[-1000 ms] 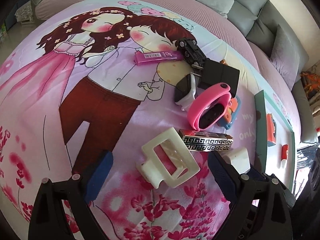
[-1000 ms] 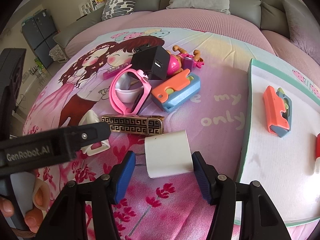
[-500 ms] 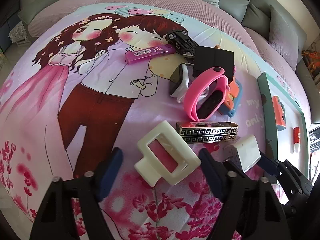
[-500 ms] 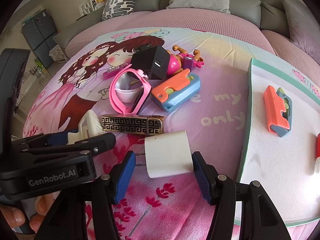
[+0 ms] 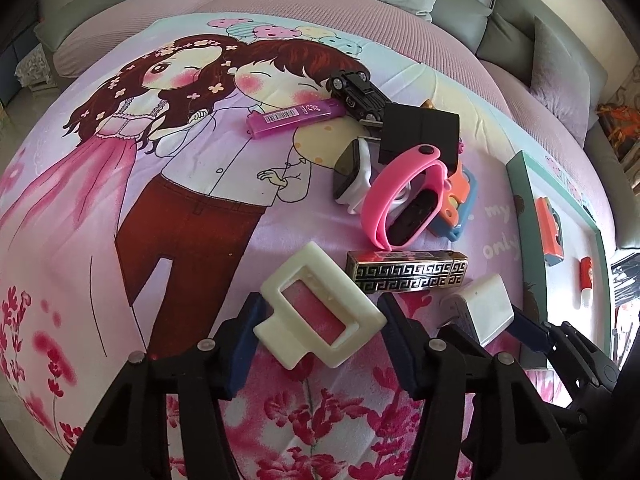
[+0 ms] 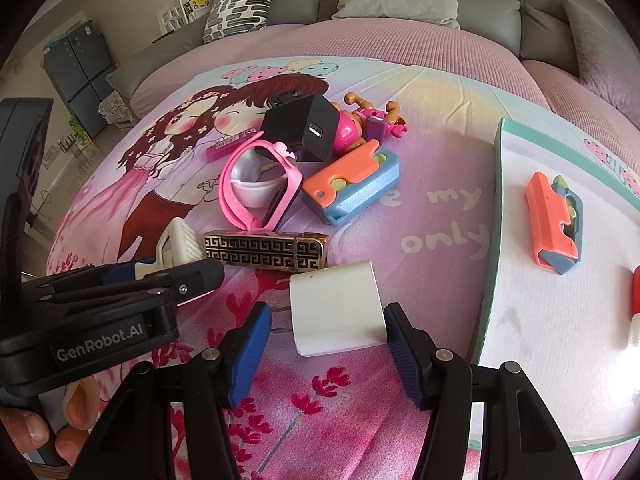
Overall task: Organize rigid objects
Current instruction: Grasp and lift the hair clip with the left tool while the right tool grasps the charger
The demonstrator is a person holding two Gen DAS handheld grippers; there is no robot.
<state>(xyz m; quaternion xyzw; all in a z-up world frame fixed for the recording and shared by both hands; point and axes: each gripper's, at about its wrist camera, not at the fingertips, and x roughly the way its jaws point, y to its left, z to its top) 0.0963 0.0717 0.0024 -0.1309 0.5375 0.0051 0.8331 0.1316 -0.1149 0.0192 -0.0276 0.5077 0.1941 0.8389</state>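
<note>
Left hand-held gripper (image 5: 318, 334): cream hair claw clip (image 5: 320, 312) sits between its blue pads (image 5: 248, 340), low centre of the left wrist frame. Jaws closing on it. Left pad looks in contact with the clip's tab end; right pad is very close to the far corner, but contact there is hard to call through the fisheye. Clip lies flat on the printed bedspread (image 5: 180, 208), with its long axis running upper left to lower right in frame and the open rectangle facing up.

Right hand-held gripper (image 6: 326, 352): white charger plug (image 6: 338, 308) between its pads, lower centre of the right wrist frame. Jaws partly apart: the right pad is touching or nearly touching the charger's edge, and the left pad stands beside the prongs, not clearly pressing. The prongs point frame-left, toward the left pad; the body lies flat.

Pose: both grippers are pitched steeply down at the bed, side by side. In the right wrist view the left gripper body fills the lower left, with fingers (image 6: 28, 432) of the person's hand wrapped under it.

Gold-and-black patterned bar (image 6: 266, 250) lies just above both items, long axis roughly horizontal in frame. Pink wristband (image 6: 260, 184) and the rest of the pile are further up. Teal-rimmed tray (image 6: 490, 280) is at the right edge.
</note>
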